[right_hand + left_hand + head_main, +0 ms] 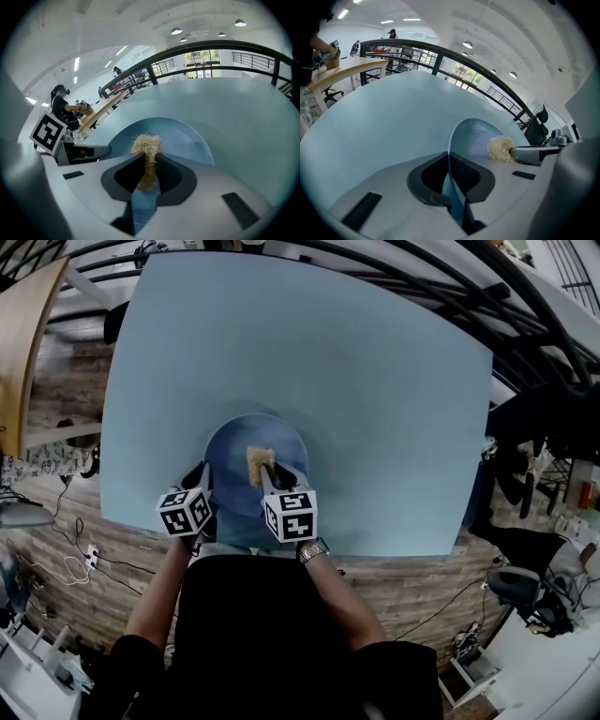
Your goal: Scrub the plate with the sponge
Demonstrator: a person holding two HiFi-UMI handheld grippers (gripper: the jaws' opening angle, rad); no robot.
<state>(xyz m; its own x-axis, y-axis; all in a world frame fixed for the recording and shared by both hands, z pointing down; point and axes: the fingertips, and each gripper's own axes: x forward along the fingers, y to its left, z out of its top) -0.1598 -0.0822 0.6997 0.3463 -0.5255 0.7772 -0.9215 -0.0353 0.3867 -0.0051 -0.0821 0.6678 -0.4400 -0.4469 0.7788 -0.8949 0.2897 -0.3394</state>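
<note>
A blue plate [234,442] lies on the light blue table near its front edge. My left gripper [206,474] is shut on the plate's left rim [451,154], which runs between its jaws. My right gripper [265,472] is shut on a tan fibrous sponge [258,462], and the sponge rests on the plate's middle. In the right gripper view the sponge [147,149] sticks out past the jaws over the plate [187,136]. From the left gripper's camera the sponge [501,149] shows at the right, on the plate's inner face [478,136].
The light blue table [356,399] stretches far and right of the plate. A wooden desk [23,343] stands at the left beyond the table. A dark railing [422,268] curves behind the far edge. Chairs and cables lie on the floor around.
</note>
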